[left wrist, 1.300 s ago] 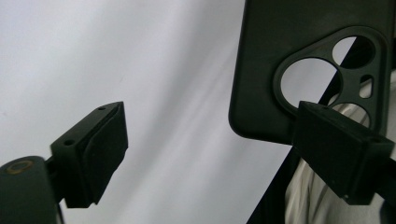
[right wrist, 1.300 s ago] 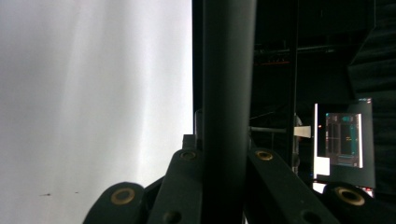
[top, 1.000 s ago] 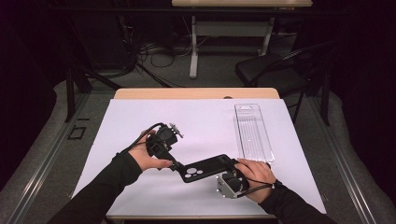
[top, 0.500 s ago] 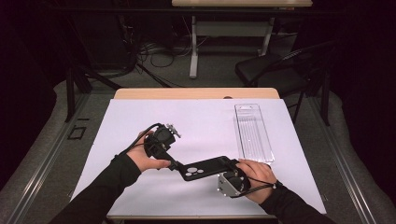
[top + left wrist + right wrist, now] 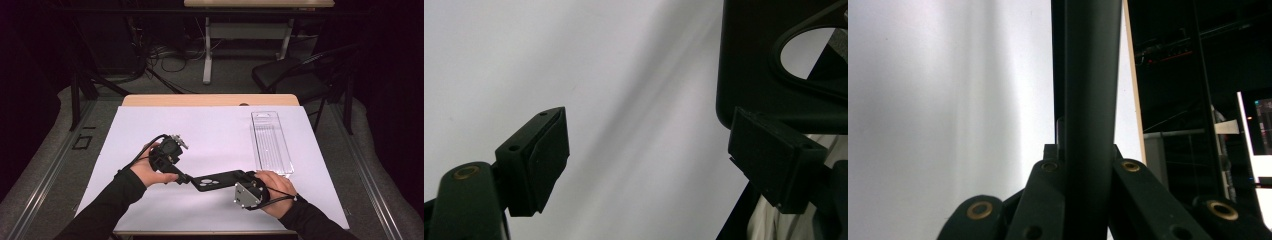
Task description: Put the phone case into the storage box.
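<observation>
A flat black case (image 5: 216, 180) with round cut-outs lies low over the white table sheet (image 5: 215, 135), between my two hands. My right gripper (image 5: 244, 179) is shut on its right end. In the right gripper view the case (image 5: 1092, 90) runs edge-on straight up from between the closed jaws of that gripper (image 5: 1088, 162). My left gripper (image 5: 184, 176) is at the case's left end, and it (image 5: 659, 155) stands open. Its left pad (image 5: 546, 155) is over bare sheet. Its right pad (image 5: 774, 157) sits in front of the case (image 5: 749, 60), whose oval cut-out shows. Nothing is between the pads.
A clear plastic tray (image 5: 270, 142) lies lengthwise at the right side of the sheet, just beyond my right hand. The wooden table edge (image 5: 210, 100) runs along the back. A black chair (image 5: 295, 75) and cables stand on the floor behind.
My left hand has edged slightly to the left with its jaws still wide. The right gripper and the black case have stayed where they were.
</observation>
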Available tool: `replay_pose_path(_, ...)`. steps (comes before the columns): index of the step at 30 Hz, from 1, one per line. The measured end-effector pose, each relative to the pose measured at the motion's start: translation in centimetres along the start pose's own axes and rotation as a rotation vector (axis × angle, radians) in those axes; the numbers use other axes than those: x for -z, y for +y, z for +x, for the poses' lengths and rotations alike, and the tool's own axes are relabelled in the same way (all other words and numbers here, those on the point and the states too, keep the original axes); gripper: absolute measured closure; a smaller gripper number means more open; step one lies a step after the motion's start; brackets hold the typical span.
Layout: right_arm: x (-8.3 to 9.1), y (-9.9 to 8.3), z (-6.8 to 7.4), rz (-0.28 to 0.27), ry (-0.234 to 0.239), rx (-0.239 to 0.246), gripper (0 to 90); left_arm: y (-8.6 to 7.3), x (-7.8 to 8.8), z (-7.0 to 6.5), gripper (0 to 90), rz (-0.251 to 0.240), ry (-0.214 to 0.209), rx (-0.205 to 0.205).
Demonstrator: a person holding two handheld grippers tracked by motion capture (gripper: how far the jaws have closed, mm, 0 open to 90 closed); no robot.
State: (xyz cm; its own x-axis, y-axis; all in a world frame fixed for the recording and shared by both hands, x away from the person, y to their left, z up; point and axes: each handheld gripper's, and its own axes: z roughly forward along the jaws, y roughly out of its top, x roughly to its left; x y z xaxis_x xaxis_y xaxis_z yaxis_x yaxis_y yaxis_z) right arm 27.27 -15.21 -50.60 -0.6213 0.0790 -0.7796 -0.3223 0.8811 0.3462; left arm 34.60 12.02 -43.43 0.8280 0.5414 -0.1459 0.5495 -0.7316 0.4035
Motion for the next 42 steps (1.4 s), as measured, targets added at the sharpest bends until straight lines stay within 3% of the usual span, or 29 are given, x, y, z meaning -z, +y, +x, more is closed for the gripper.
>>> replay_pose_path(3,0.0,0.0,-0.2,-0.004,0.019,-0.011,88.6,-0.1,0.2,0.1,17.7,-0.010,-0.001,0.001)
replay_pose_path(4,0.0,-0.1,-0.1,-0.004,0.019,-0.034,88.6,-0.2,0.3,0.1,17.8,-0.016,-0.003,0.008)
replay_pose_path(11,0.0,-0.1,-0.5,-0.022,0.036,-0.031,88.6,-0.6,1.1,0.5,17.8,-0.043,0.006,0.016)
replay_pose_path(22,0.1,-0.3,-1.0,-0.058,0.094,-0.148,88.6,-1.1,1.5,0.7,18.7,-0.053,0.006,0.025)
replay_pose_path(23,0.2,-0.3,-0.9,-0.054,0.098,-0.192,88.6,-1.1,1.5,0.7,18.7,-0.054,0.006,0.025)
replay_pose_path(25,0.1,-0.4,-1.2,-0.065,0.110,-0.183,88.7,-1.1,1.5,0.8,18.7,-0.053,0.007,0.021)
replay_pose_path(26,0.1,-0.4,-1.2,-0.060,0.115,-0.217,88.7,-1.1,1.5,0.8,18.7,-0.055,0.005,0.022)
replay_pose_path(27,0.0,-0.5,-1.4,-0.068,0.118,-0.212,88.6,-1.1,1.4,0.8,18.7,-0.056,0.005,0.022)
replay_pose_path(30,0.0,-0.5,-1.5,-0.078,0.130,-0.269,88.6,-1.1,1.4,0.7,18.9,-0.055,0.008,0.021)
replay_pose_path(42,-0.3,-1.0,-2.4,-0.104,0.152,-0.377,88.6,-0.7,1.2,0.5,18.9,-0.069,0.006,0.011)
